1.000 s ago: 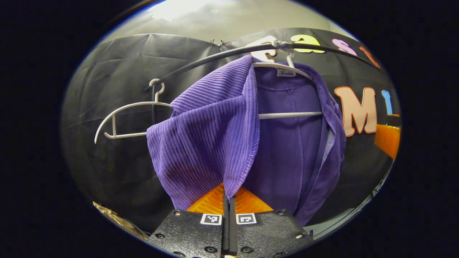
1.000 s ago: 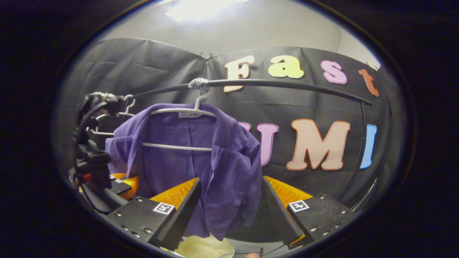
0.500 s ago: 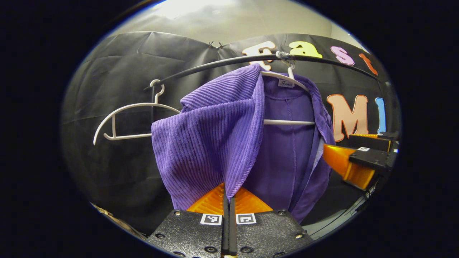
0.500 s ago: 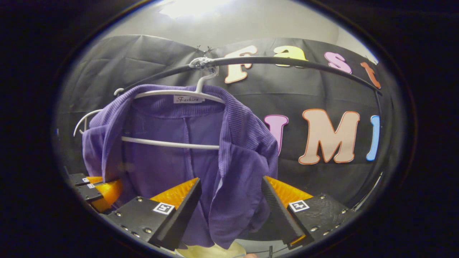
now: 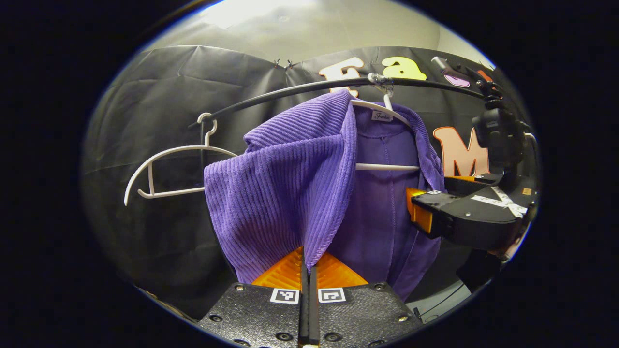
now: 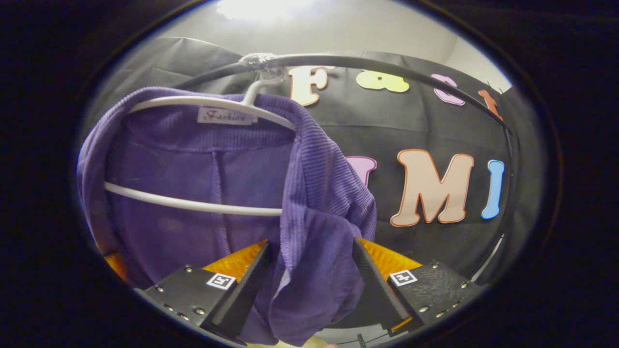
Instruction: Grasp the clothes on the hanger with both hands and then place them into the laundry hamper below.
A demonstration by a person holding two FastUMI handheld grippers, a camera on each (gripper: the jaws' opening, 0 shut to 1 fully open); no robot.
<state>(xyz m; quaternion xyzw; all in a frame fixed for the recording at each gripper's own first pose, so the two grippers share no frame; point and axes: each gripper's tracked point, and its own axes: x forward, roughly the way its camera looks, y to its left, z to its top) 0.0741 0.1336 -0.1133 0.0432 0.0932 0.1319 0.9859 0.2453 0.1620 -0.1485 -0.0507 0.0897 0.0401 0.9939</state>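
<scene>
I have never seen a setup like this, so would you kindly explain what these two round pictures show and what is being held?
There is no robot arm here: a person holds a pair of hand-held tongs in each hand, and a fisheye camera rides on each. The left gripper view looks along the left tongs, which are shut on the front edge of a purple garment. It hangs on a white hanger from a black rail, beside an empty white hanger. That view also shows the right tongs at the garment's other side. The right gripper view looks along the right tongs: they are open, with the garment's other front edge hanging between the two fingers.
</scene>
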